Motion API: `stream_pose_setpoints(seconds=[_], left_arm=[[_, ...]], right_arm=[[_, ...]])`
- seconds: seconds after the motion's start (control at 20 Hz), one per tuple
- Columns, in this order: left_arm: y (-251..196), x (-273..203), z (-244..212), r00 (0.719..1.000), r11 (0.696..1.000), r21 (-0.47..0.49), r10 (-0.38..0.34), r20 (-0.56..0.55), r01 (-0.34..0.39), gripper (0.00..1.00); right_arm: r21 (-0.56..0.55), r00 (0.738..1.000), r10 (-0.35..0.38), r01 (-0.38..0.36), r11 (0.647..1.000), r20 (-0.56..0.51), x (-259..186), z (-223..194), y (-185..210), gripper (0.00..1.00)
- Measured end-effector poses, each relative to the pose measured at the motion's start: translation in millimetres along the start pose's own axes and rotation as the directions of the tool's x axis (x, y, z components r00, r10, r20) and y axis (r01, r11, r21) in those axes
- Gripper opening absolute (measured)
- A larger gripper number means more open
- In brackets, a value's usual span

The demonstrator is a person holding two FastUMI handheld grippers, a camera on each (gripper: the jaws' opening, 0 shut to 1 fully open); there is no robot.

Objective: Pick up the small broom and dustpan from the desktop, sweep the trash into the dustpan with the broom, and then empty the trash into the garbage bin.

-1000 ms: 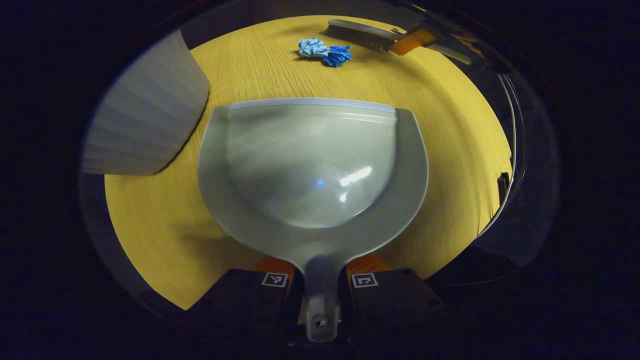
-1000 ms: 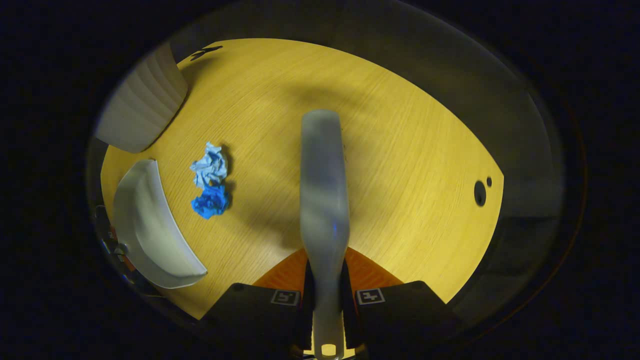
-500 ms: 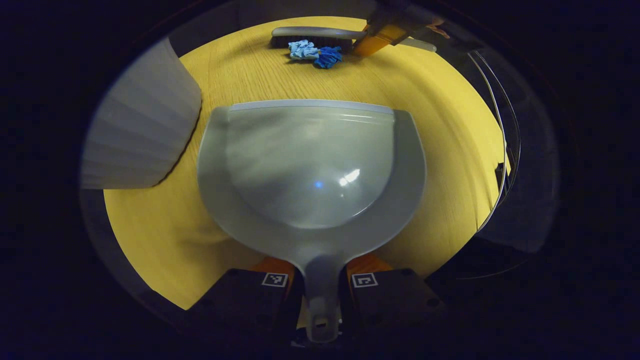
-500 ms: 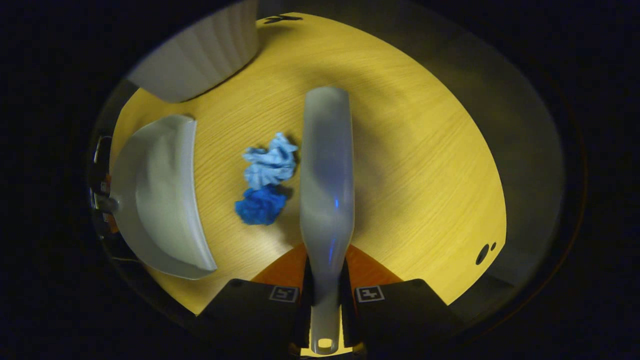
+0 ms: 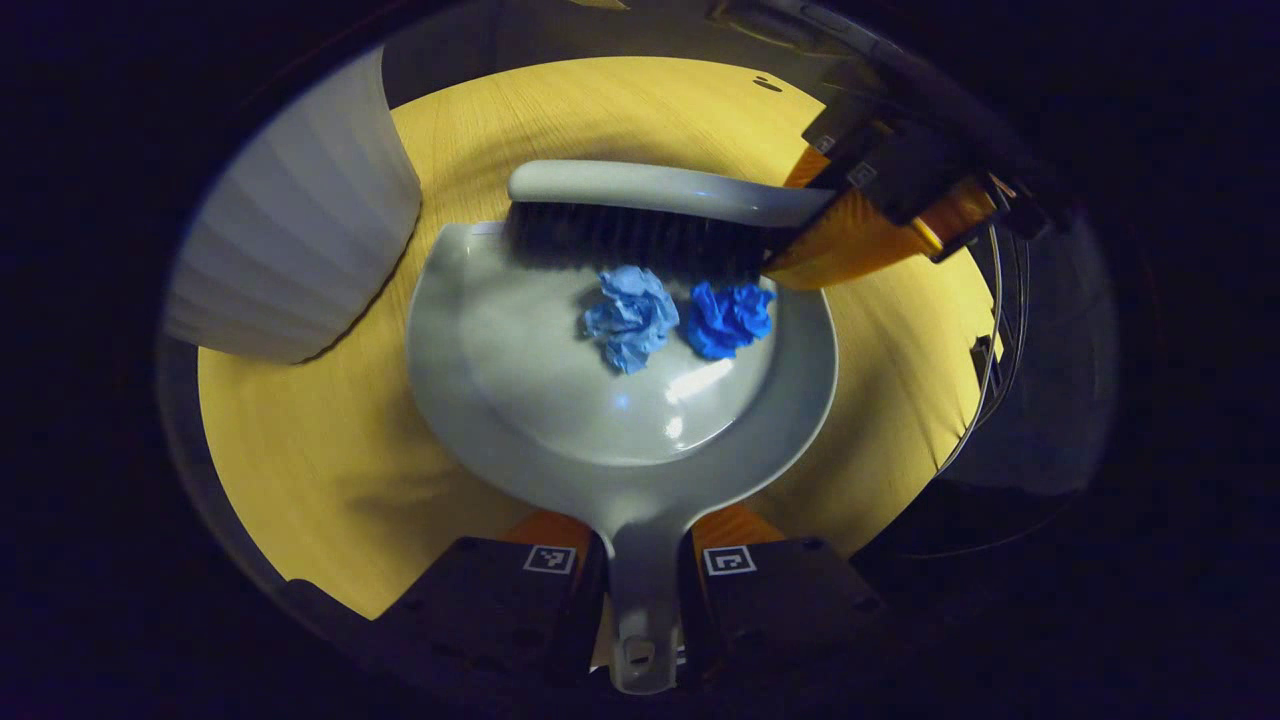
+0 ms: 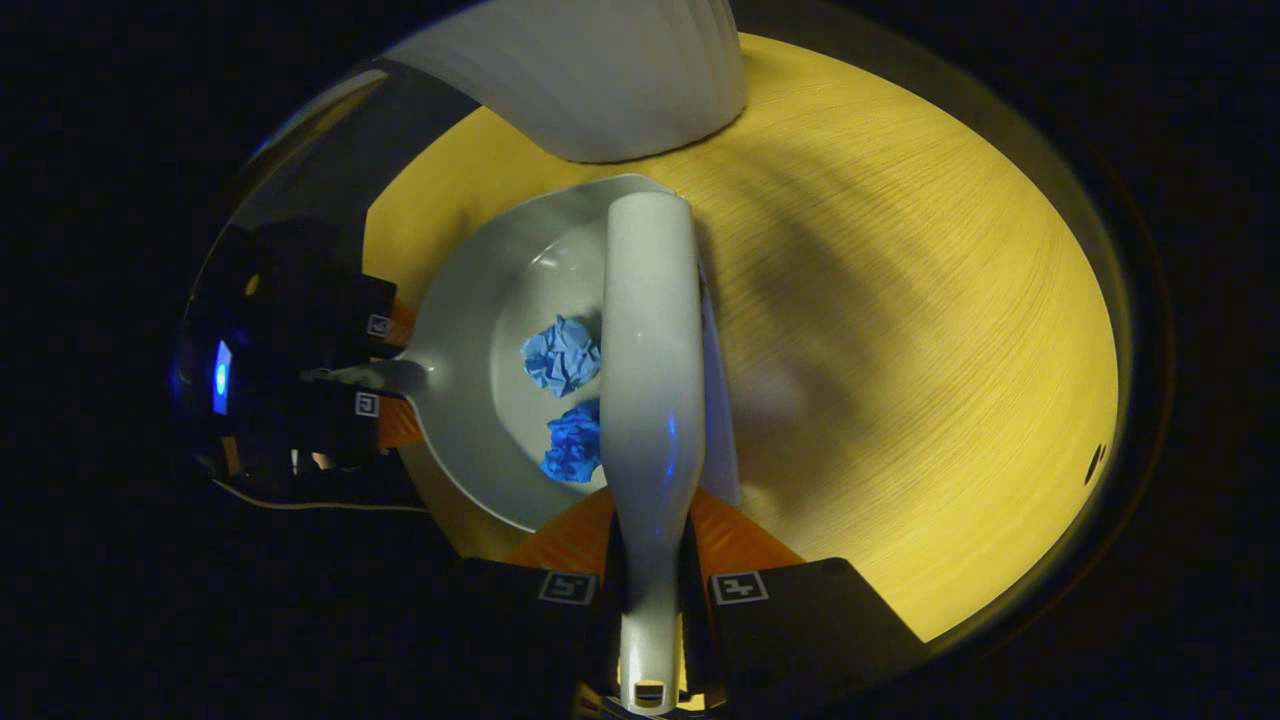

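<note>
A grey dustpan [image 5: 560, 400] lies flat on the yellow wooden desktop [image 5: 300, 440], and my left gripper [image 5: 642, 570] is shut on its handle. Two crumpled paper balls rest inside the pan: a light blue one [image 5: 630, 318] and a dark blue one [image 5: 728, 318]. The small grey broom [image 5: 660, 192] stands with its dark bristles at the pan's front lip, just behind the balls. My right gripper [image 6: 650, 590] is shut on the broom's handle [image 6: 648, 340]. In the right gripper view the dustpan [image 6: 470, 330] sits left of the broom with both balls [image 6: 562, 355] in it, and the left gripper [image 6: 375, 365] holds its handle.
A white ribbed garbage bin [image 5: 290, 250] stands on the desktop just left of the dustpan; in the right gripper view the bin [image 6: 590, 80] is beyond the pan. Cables [image 5: 1000, 330] hang past the desk's right edge. Bare desktop [image 6: 900, 350] spreads right of the broom.
The broom has swept toward the dustpan, pushing both paper balls from the desktop into the pan. The dustpan has moved forward a little toward the trash.
</note>
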State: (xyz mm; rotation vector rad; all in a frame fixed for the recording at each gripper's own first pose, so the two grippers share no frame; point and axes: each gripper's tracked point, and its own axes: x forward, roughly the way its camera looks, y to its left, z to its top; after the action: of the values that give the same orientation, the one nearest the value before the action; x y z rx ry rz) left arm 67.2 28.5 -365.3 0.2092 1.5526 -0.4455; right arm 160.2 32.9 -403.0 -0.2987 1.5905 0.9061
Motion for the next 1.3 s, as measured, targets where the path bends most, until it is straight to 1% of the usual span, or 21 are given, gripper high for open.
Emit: stream_pose_setpoints(seconds=[0.1, 0.2, 0.25, 0.35, 0.45, 0.6, 0.7, 0.75, 0.8, 0.85, 0.9, 0.95, 1.0, 1.05, 1.1, 1.15, 1.2, 1.3], left_arm=[[-2, -1, -4, 1.000, 0.999, -0.022, -0.026, 0.016, 0.027, 0.30], [-2, -9, -4, 0.998, 0.998, -0.031, -0.049, 0.044, 0.051, 0.31], [-2, -12, -3, 0.996, 0.998, -0.031, -0.055, 0.066, 0.057, 0.29], [-3, -20, -1, 0.993, 0.998, -0.018, -0.064, 0.101, 0.066, 0.30], [7, -35, 1, 0.990, 0.998, 0.011, -0.064, 0.128, 0.063, 0.30], [11, -51, 4, 0.984, 0.997, 0.062, -0.045, 0.172, 0.035, 0.30], [9, -62, 14, 0.975, 0.996, 0.071, -0.069, 0.211, 0.056, 0.30], [11, -70, 20, 0.970, 0.995, 0.065, -0.085, 0.227, 0.072, 0.30], [13, -75, 25, 0.967, 0.995, 0.056, -0.092, 0.238, 0.081, 0.30], [18, -80, 30, 0.964, 0.996, 0.042, -0.090, 0.250, 0.082, 0.30], [24, -87, 36, 0.964, 0.996, 0.023, -0.085, 0.250, 0.082, 0.29], [29, -92, 40, 0.966, 0.996, -0.006, -0.082, 0.247, 0.087, 0.31], [31, -101, 46, 0.964, 0.995, -0.035, -0.080, 0.253, 0.092, 0.30], [38, -106, 51, 0.963, 0.993, -0.070, -0.070, 0.261, 0.091, 0.30], [48, -111, 55, 0.962, 0.992, -0.099, -0.047, 0.268, 0.076, 0.30], [61, -113, 60, 0.964, 0.990, -0.134, 0.001, 0.267, 0.036, 0.30], [76, -113, 64, 0.963, 0.988, -0.156, 0.061, 0.262, -0.020, 0.30], [114, -109, 69, 0.959, 0.977, -0.161, 0.174, 0.222, -0.140, 0.30]], right_arm=[[0.024, 0.998, -0.045, 0.045, 0.999, 0.033, -15, -1, -9, 0.28], [0.083, 0.995, -0.055, 0.048, 0.995, 0.081, -29, 2, -18, 0.28], [0.119, 0.992, -0.060, 0.047, 0.992, 0.112, -31, 2, -24, 0.28], [0.186, 0.982, -0.083, 0.050, 0.981, 0.172, -34, -1, -40, 0.27], [0.247, 0.969, -0.108, 0.051, 0.968, 0.221, -31, -10, -60, 0.28], [0.335, 0.951, -0.123, 0.022, 0.942, 0.284, -25, -37, -88, 0.28], [0.382, 0.930, -0.153, 0.014, 0.924, 0.335, -9, -57, -107, 0.27], [0.406, 0.919, -0.165, 0.006, 0.914, 0.357, 7, -73, -112, 0.27], [0.422, 0.912, -0.172, -0.001, 0.906, 0.372, 22, -86, -115, 0.27], [0.434, 0.907, -0.175, -0.010, 0.901, 0.383, 43, -103, -110, 0.27], [0.441, 0.899, -0.188, -0.007, 0.898, 0.396, 63, -115, -110, 0.27], [0.434, 0.885, -0.206, 0.005, 0.901, 0.417, 75, -120, -108, 0.28], [0.425, 0.877, -0.212, 0.010, 0.905, 0.432, 86, -127, -108, 0.27], [0.421, 0.869, -0.211, 0.003, 0.907, 0.447, 93, -133, -106, 0.28], [0.423, 0.863, -0.206, -0.009, 0.906, 0.461, 96, -135, -105, 0.28], [0.427, 0.855, -0.201, -0.026, 0.904, 0.478, 92, -136, -108, 0.28], [0.430, 0.845, -0.198, -0.042, 0.902, 0.497, 89, -137, -112, 0.27], [0.440, 0.832, -0.209, -0.046, 0.897, 0.513, 83, -151, -116, 0.27]])
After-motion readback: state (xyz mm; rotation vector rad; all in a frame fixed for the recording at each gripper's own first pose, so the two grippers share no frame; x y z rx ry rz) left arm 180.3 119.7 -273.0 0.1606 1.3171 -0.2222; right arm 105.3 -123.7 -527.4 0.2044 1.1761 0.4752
